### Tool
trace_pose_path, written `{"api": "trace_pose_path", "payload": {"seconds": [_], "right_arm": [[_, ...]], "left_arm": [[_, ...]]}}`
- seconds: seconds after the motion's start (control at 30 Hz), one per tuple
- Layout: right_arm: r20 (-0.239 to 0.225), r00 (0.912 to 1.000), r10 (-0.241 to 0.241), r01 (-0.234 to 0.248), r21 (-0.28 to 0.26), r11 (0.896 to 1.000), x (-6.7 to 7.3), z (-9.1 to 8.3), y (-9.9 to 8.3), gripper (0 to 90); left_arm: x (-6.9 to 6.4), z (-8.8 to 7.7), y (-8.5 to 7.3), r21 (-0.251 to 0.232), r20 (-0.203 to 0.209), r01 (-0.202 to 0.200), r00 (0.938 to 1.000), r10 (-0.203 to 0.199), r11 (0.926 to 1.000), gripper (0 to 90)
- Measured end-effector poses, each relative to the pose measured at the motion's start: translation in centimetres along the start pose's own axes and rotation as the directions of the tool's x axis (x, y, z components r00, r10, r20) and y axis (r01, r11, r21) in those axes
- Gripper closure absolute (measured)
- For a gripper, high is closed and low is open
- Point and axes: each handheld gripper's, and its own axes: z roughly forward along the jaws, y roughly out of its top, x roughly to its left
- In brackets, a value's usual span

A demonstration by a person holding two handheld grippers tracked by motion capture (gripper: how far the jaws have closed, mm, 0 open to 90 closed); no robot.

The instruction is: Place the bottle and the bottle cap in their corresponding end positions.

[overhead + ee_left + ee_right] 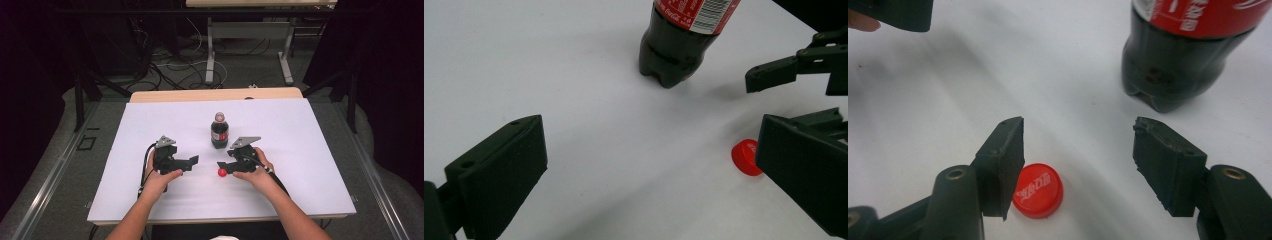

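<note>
The red bottle cap (1038, 190) lies flat on the white surface (300, 150), printed top up, between the two grippers and nearer the right one. In the right gripper view it sits just beside the inner face of one jaw of the right gripper (1078, 165), low in the gap; whether it touches that jaw I cannot tell. Those jaws stand apart, clamping nothing. The left gripper (649, 165) also has its jaws wide apart over bare surface (the cap shows off to one side). A cola bottle (219, 131), uncapped, stands upright farther back.
</note>
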Motion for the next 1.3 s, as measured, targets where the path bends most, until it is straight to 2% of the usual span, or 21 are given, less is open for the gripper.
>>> {"api": "trace_pose_path", "payload": {"seconds": [0.07,0.17,0.2,0.23,0.3,0.37,0.43,0.53,0.6,0.67,0.7,0.8,0.93,1.03,1.1,1.17,1.23,1.27,1.3], "right_arm": [[0.020,0.9998,0.001,-0.001,-0.029,1.000,-0.4,-0.3,0.0,35.1],[0.033,0.9995,0.005,-0.005,-0.015,1.000,-1.0,-1.2,0.2,34.8],[0.036,0.9991,0.024,-0.022,-0.037,0.999,-1.2,-1.4,0.2,34.3],[0.041,0.9980,0.048,-0.047,-0.033,0.998,-1.2,-1.6,0.1,34.3],[0.052,0.9975,0.048,-0.047,-0.026,0.999,-1.6,-2.1,0.1,34.4],[0.068,0.9953,0.069,-0.068,-0.019,0.997,-1.7,-2.8,0.0,34.3],[0.098,0.9924,0.075,-0.073,-0.022,0.997,-2.0,-3.3,-0.2,31.3],[0.114,0.9884,0.100,-0.097,-0.034,0.995,-2.4,-4.3,-0.7,27.8],[0.142,0.9854,0.094,-0.089,-0.043,0.995,-3.0,-4.9,-1.1,24.5],[0.171,0.9805,0.097,-0.088,-0.061,0.994,-3.6,-5.7,-1.6,22.2],[0.178,0.9773,0.115,-0.103,-0.072,0.992,-4.0,-6.1,-1.9,22.0],[0.215,0.9673,0.135,-0.122,-0.072,0.990,-5.2,-6.9,-2.5,19.0],[0.234,0.9508,0.204,-0.181,-0.115,0.977,-6.3,-8.0,-3.2,15.4],[0.245,0.9432,0.225,-0.198,-0.130,0.971,-6.8,-8.4,-3.7,15.0],[0.259,0.9341,0.246,-0.217,-0.135,0.967,-7.0,-8.6,-4.1,12.0],[0.279,0.9287,0.245,-0.213,-0.138,0.967,-7.3,-8.7,-4.5,7.0],[0.284,0.9233,0.258,-0.228,-0.137,0.964,-7.3,-8.9,-4.7,6.4],[0.289,0.9246,0.248,-0.216,-0.138,0.967,-7.4,-9.0,-4.9,6.0],[0.295,0.9192,0.261,-0.230,-0.135,0.964,-7.4,-9.1,-4.9,5.0]], "left_arm": [[0.0,0.0,0.0,0.000,-0.002,0.005,1.0000,-0.005,1.0000,0.6],[0.1,-0.1,0.0,0.009,-0.016,-0.002,0.9999,0.002,1.0000,0.6],[0.1,-0.1,0.0,0.007,-0.016,0.005,0.9999,-0.005,1.0000,0.6],[0.2,-0.1,0.0,0.012,-0.020,0.004,0.9998,-0.004,0.9999,0.6],[0.3,-0.2,-0.1,0.007,-0.030,0.003,0.9996,-0.003,1.0000,0.6],[0.4,-0.3,-0.1,0.007,-0.031,0.004,0.9995,-0.004,1.0000,0.6],[0.5,-0.4,-0.1,0.007,-0.035,0.014,0.9993,-0.013,0.9999,0.6],[0.8,-0.5,-0.1,0.005,-0.040,0.016,0.9991,-0.015,0.9999,0.6],[1.0,-0.6,-0.1,0.010,-0.048,0.018,0.9987,-0.017,0.9998,0.6],[1.3,-0.7,-0.2,0.008,-0.058,0.022,0.9981,-0.021,0.9997,0.6],[1.4,-0.7,-0.2,0.008,-0.062,0.026,0.9977,-0.026,0.9996,0.6],[1.8,-0.8,-0.3,0.002,-0.066,0.045,0.9968,-0.045,0.9990,0.6],[2.4,-0.9,-0.4,-0.002,-0.078,0.060,0.9951,-0.060,0.9982,0.6],[2.8,-1.2,-0.4,-0.006,-0.086,0.068,0.9940,-0.068,0.9977,0.6],[3.0,-1.3,-0.4,-0.011,-0.098,0.075,0.9924,-0.075,0.9972,0.6],[3.3,-1.5,-0.4,-0.010,-0.103,0.078,0.9916,-0.078,0.9969,0.6],[3.5,-1.7,-0.4,-0.018,-0.109,0.085,0.9903,-0.086,0.9962,0.6],[3.6,-1.8,-0.4,-0.013,-0.113,0.089,0.9895,-0.090,0.9959,0.5],[3.7,-1.8,-0.4,-0.016,-0.116,0.091,0.9890,-0.092,0.9957,0.5]]}}
